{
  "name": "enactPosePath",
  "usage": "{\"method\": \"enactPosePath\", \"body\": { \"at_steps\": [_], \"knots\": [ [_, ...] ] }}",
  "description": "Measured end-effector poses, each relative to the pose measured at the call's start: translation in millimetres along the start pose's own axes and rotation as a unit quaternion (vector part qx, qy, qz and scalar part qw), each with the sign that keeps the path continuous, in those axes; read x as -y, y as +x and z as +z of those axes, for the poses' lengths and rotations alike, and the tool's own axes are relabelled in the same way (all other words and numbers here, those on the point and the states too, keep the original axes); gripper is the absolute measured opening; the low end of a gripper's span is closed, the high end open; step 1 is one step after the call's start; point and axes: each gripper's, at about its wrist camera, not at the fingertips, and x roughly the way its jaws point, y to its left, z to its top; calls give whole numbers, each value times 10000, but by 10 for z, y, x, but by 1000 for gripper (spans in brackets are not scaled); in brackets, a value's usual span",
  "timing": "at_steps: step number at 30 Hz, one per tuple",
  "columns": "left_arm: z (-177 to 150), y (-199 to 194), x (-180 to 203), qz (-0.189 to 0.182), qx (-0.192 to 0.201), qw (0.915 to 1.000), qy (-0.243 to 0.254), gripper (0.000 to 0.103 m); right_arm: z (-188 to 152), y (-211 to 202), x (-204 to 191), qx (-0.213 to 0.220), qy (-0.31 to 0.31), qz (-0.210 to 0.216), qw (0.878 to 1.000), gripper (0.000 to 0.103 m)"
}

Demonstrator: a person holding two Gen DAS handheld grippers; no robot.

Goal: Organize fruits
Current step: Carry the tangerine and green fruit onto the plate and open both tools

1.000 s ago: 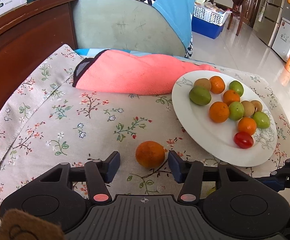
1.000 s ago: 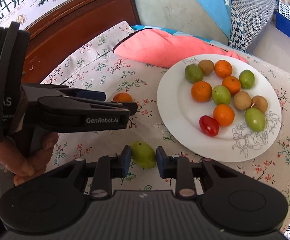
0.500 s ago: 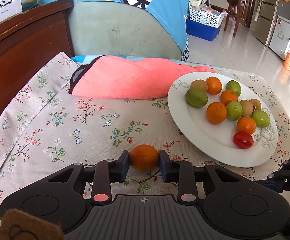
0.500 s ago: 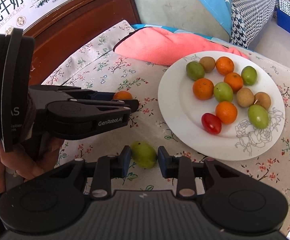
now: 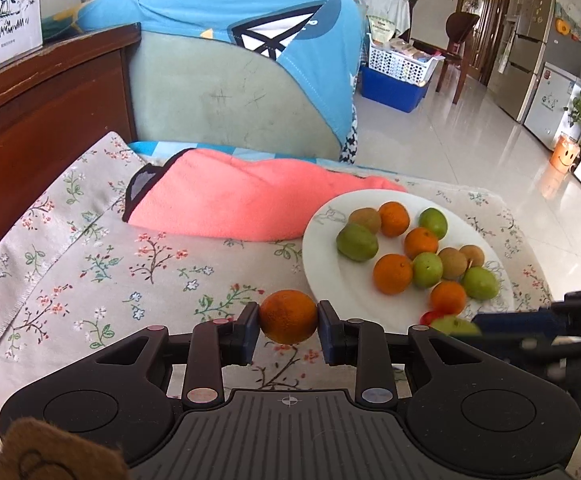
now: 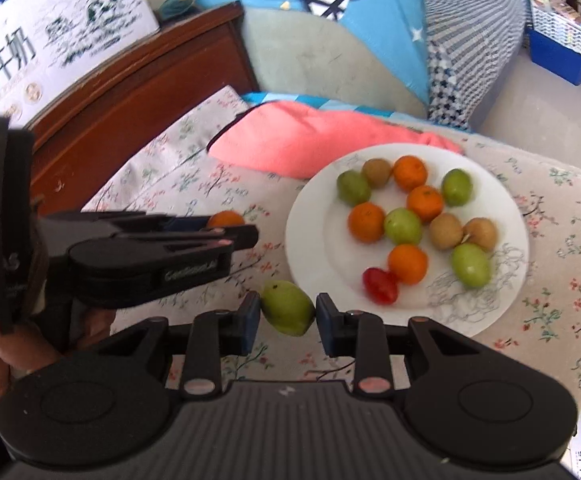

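Note:
My left gripper [image 5: 288, 318] is shut on an orange mandarin [image 5: 288, 316], held just left of the white plate [image 5: 322, 256]. My right gripper [image 6: 284, 314] is shut on a green fruit [image 6: 288, 309], lifted a little above the floral cloth, close to the plate's [image 6: 314, 240] near-left rim. The plate carries several oranges, green fruits, brown kiwis and one red tomato [image 6: 380, 285]. In the right wrist view the left gripper [image 6: 246, 232] reaches in from the left with the mandarin [image 6: 226, 219] at its tip. The right gripper's arm [image 5: 538, 320] shows blurred at the right edge of the left wrist view, with the green fruit [image 5: 454, 325].
A folded pink towel [image 5: 242, 196] lies behind the plate on the floral tablecloth [image 5: 90, 264]. A dark wooden headboard [image 5: 38, 120] and a green cushion with blue fabric [image 5: 226, 100] stand at the back. A hand [image 6: 18, 344] grips the left tool.
The left gripper closed on the mandarin, which had lain loose between open jaws. The right gripper, holding the green fruit throughout, rose and drew toward the plate.

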Motion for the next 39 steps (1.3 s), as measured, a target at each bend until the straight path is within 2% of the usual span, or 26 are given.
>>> {"method": "enactPosePath", "body": {
  "at_steps": [4, 8, 11, 15, 24, 30, 31, 32, 33, 39],
  "knots": [
    [48, -10, 115, -195, 130, 9997, 18, 28, 125, -145, 272, 412, 664, -316, 9964, 31],
    [99, 21, 175, -244, 195, 9995, -25, 28, 187, -224, 517, 638, 1353, -651, 9866, 31],
    [124, 81, 198, -255, 192, 9994, -104, 28, 179, -223, 635, 620, 1633, -913, 9804, 31],
    [128, 153, 236, -285, 163, 9994, -126, 28, 113, -141, 752, 396, 2136, -847, 9724, 31],
    [104, 285, 325, -362, -19, 9992, -191, 29, 38, -4, 788, 201, 2364, -1002, 9663, 31],
    [125, 247, 412, -277, -21, 9996, -58, 32, 66, -18, 762, 357, 2311, -1080, 9663, 33],
    [134, 231, 424, -245, -10, 9997, -31, 34, 81, -31, 744, 414, 2241, -1117, 9672, 33],
    [140, 218, 435, -200, -7, 9998, -10, 42, 95, -46, 727, 470, 2176, -1141, 9682, 33],
    [148, 201, 444, -133, 2, 9999, 4, 54, 109, -59, 710, 521, 2125, -1154, 9689, 34],
    [197, 74, 485, 69, 63, 9999, 76, 77, 173, -114, 650, 635, 1994, -1175, 9708, 36]
  ]
}}
